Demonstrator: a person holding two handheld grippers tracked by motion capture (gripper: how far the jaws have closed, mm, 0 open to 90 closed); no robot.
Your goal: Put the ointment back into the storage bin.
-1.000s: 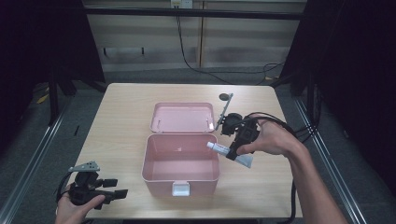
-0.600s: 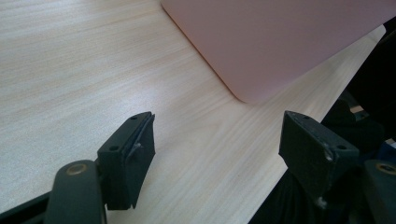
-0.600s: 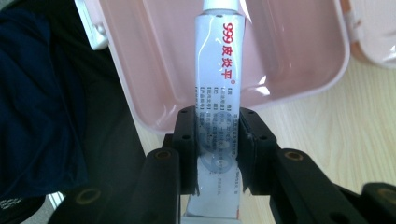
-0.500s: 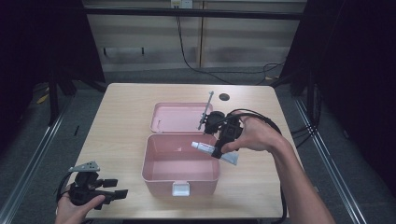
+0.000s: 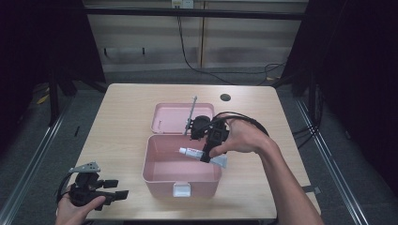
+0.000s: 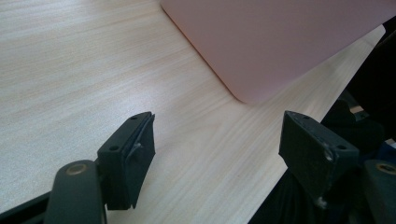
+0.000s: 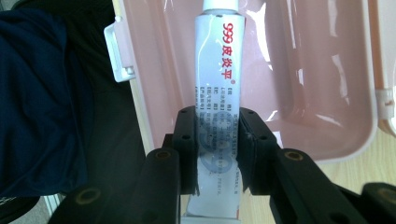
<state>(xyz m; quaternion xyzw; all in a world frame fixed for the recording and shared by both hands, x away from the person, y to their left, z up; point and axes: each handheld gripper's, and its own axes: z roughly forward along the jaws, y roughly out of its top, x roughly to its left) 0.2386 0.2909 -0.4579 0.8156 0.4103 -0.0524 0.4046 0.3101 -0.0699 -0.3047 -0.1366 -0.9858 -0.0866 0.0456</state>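
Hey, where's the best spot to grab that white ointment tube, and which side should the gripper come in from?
Grip the tube across its flat lower body, near the crimped tail, coming in from the tail end along its length. The right gripper already holds it there, one pad on each flat face. The body is flattened there, so the pads sit flush, and the round cap end stays free to go first into the pink box.

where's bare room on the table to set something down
The widest bare patch is the table's left side, between its left edge and the pink box, back to the far edge. A strip runs along the far edge behind the lid. The right side by the dark hole is free too. Crowded: mid-table, where the right tongs hold a tube over the box.
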